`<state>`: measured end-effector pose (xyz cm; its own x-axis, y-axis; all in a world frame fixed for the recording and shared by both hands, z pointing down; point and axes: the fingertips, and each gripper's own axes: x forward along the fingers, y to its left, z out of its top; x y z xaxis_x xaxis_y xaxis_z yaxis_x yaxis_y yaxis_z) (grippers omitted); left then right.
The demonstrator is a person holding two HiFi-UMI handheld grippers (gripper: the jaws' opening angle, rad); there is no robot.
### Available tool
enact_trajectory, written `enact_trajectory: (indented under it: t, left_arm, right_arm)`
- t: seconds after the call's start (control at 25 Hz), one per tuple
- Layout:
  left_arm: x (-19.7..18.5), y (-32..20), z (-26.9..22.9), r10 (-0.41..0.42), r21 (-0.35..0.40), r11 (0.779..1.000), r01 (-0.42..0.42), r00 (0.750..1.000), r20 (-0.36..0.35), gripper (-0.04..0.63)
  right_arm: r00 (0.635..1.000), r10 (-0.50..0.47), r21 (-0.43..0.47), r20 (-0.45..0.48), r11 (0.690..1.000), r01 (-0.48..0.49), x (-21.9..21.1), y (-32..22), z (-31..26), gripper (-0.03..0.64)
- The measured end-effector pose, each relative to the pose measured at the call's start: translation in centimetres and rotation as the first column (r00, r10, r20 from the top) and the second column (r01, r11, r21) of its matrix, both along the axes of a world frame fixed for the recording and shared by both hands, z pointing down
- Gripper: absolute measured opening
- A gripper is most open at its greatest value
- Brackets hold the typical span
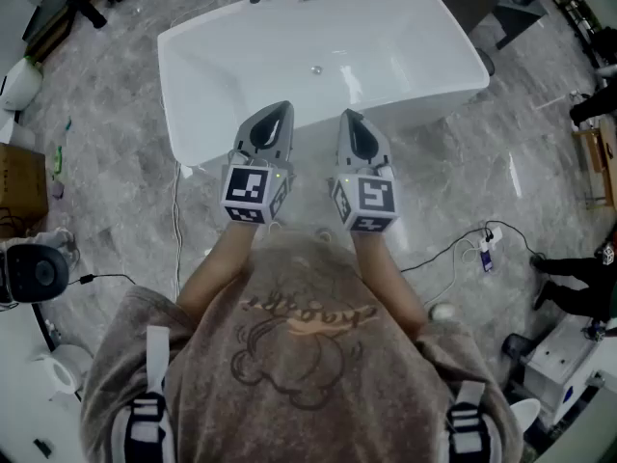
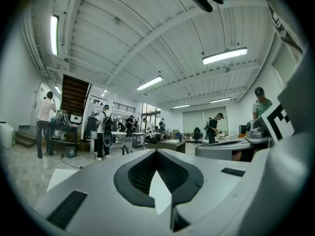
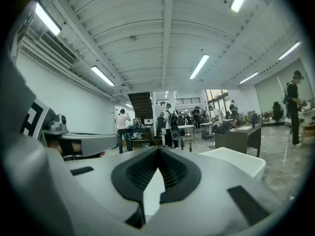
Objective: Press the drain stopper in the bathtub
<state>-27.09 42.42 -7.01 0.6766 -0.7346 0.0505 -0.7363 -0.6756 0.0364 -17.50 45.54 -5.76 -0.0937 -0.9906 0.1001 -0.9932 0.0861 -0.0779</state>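
The drain stopper (image 1: 315,68) lies in the bathtub (image 1: 415,46), well ahead of both grippers. The left gripper (image 1: 281,110) and right gripper (image 1: 348,117) hover side by side over its near rim. Both have their jaws together, holding nothing.

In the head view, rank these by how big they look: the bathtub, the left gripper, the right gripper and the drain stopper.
1. bathtub
2. left gripper and right gripper: these look alike, and nearness to the camera enlarges both
3. drain stopper
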Motion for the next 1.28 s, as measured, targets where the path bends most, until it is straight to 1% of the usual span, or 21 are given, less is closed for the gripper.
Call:
enact_trajectory:
  t: [0.32, 0.68, 0.88, 1.04, 1.28]
  left_arm:
    - [0.6, 0.0, -0.1, -0.003, 0.002, 1.0, 0.003, 1.0, 0.01, 0.003]
    - [2.5, 0.2, 0.4, -0.034, 0.015, 0.999, 0.034, 0.999, 0.014, 0.003]
    - [3.1, -0.4, 0.8, -0.059, 0.011, 0.998, 0.059, 0.998, 0.011, 0.003]
    - [4.4, -1.7, 1.4, -0.061, 0.009, 0.998, 0.061, 0.998, 0.007, 0.003]
    - [7.6, -5.1, 2.4, -0.057, 0.005, 0.998, 0.057, 0.998, -0.006, 0.003]
  right_arm:
    - [1.0, -0.012, -0.006, 0.008, 1.0, 0.012, 0.8, 0.0, 0.1, 0.003]
    - [0.998, -0.065, 0.012, -0.007, 0.998, 0.065, 4.3, 1.1, 0.3, 0.003]
    - [0.996, -0.089, 0.011, -0.015, 0.996, 0.089, 5.5, 0.8, 0.7, 0.003]
    - [0.995, -0.098, 0.0, -0.011, 0.995, 0.098, 6.5, -0.3, 1.7, 0.003]
    - [0.995, -0.099, -0.005, -0.023, 0.995, 0.099, 9.3, -3.8, 2.7, 0.003]
